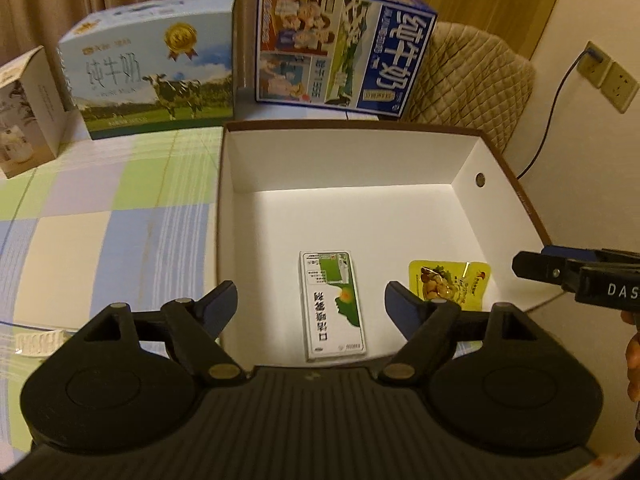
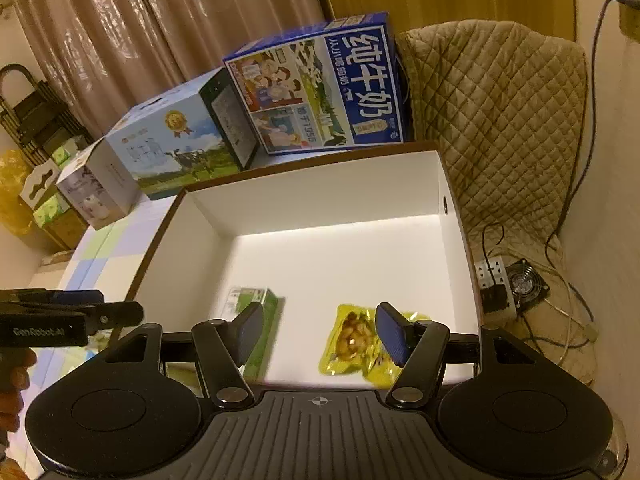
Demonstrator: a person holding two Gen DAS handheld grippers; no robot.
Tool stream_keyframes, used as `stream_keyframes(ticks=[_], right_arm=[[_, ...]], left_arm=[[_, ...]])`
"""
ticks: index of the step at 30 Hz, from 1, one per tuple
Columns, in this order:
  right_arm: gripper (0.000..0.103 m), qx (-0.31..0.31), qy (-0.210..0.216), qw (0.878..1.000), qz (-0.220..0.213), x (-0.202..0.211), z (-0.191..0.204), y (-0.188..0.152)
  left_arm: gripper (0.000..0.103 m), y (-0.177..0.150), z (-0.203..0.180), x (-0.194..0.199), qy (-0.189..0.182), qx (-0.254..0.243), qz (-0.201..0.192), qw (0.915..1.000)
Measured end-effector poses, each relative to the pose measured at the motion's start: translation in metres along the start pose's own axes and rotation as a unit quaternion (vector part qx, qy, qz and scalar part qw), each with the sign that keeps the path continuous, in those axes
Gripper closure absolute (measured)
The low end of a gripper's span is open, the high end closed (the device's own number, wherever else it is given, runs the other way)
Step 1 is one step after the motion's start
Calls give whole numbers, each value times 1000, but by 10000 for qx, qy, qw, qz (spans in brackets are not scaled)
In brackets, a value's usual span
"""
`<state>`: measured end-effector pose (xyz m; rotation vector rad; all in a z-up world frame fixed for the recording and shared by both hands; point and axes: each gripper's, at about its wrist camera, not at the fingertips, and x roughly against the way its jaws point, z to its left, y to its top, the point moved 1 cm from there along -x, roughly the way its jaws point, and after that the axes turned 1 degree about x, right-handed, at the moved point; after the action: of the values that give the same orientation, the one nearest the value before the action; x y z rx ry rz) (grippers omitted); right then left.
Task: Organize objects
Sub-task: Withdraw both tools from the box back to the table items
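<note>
Checked cloth covers the counter (image 1: 100, 216) bearing a white open box (image 1: 344, 160). Inside lie a green-white carton (image 1: 334, 304) and, at its three o'clock, a yellow snack pouch (image 1: 452, 284). Left gripper (image 1: 308, 308) and right gripper (image 2: 320, 332) hover open, empty.

Both cameras sit just behind their own fingers and look steeply down and forward into the box (image 1: 496, 152), from close above its near edge. The left wrist view faces it square-on. The right wrist view looks from the right, rolled, so the box (image 2: 328, 184) slants. The 2 views share the box floor, the cartons (image 1: 336, 48) behind it and the quilted chair (image 2: 500, 120).
</note>
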<state>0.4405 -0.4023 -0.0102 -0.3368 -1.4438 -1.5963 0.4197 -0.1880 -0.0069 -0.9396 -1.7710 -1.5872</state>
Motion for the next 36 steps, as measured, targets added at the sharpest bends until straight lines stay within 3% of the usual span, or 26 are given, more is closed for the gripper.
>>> stream_keyframes(ticks=[20, 27, 36], right_arm=[[43, -506, -51, 9985, -217, 56, 60, -71], [43, -684, 54, 9976, -77, 53, 87, -92], [42, -617, 383, 9969, 299, 28, 130, -117]], left_arm=[[23, -74, 53, 67, -188, 8, 2, 9998], [22, -98, 90, 84, -109, 123, 4, 9999], [21, -133, 153, 99, 268, 392, 128, 9988]])
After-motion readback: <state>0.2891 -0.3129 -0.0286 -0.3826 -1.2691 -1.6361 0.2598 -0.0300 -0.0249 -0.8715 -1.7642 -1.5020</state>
